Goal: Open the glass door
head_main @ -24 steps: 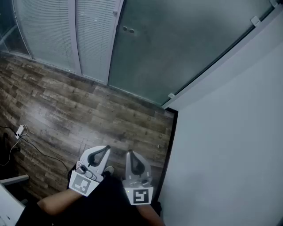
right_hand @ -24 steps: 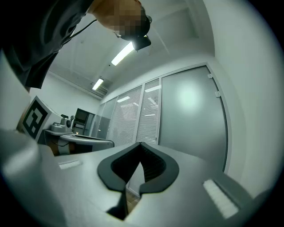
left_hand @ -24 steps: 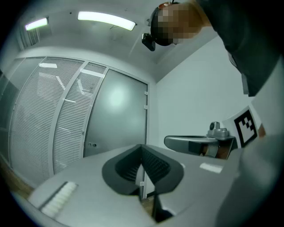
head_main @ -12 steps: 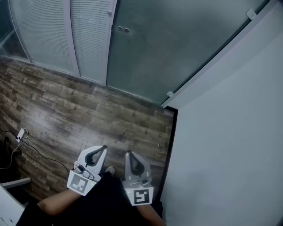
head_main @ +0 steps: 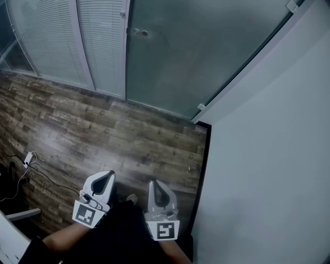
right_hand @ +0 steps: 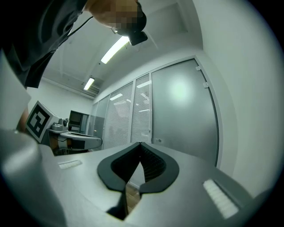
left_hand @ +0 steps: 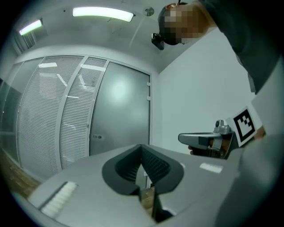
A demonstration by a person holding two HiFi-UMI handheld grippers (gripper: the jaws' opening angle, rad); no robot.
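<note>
Wood floor (head_main: 103,136), glass door (head_main: 196,56), left tool (head_main: 109,175), right tool (head_main: 153,184), both closed

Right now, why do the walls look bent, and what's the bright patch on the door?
Both gripper views: wide-angle lenses bow straight lines, corners go black; glare from the ceiling light sits on the glass door. Head view: simply dim.

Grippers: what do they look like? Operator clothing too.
The left gripper and right gripper match: pale grey plastic shells, black ribbed pads, each with a cube bearing black-and-white square markers at the rear. The person wears dark clothing.
</note>
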